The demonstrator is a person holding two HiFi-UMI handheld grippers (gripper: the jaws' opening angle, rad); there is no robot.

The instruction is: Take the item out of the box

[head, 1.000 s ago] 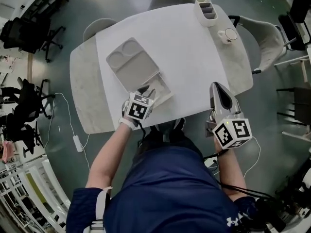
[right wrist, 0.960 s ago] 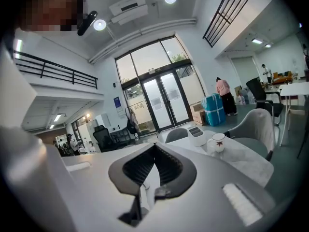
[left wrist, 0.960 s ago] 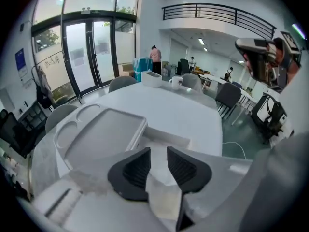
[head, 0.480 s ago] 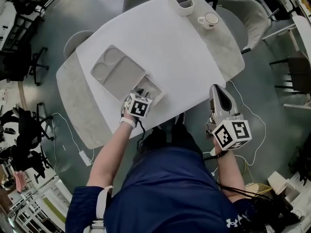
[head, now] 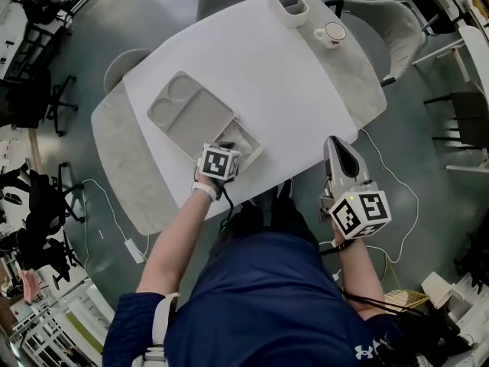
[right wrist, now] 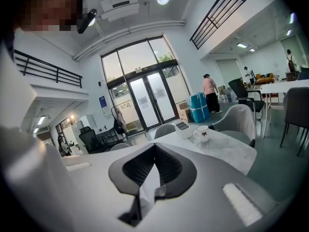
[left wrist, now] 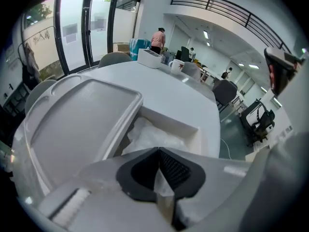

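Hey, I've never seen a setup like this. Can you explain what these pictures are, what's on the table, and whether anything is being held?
No robot: a person holds a claw in each hand. The top-down picture comes from a camera on their head; the other two from cameras riding on each claw. On the white table sit an open box with its lid flipped back, a cup and a divided holder. The left claw is at the box, over a crinkly white wrapped item inside; its jaws have just closed, though I can't tell whether they pinch the wrapping. The right claw is shut and empty, off the table's near edge.
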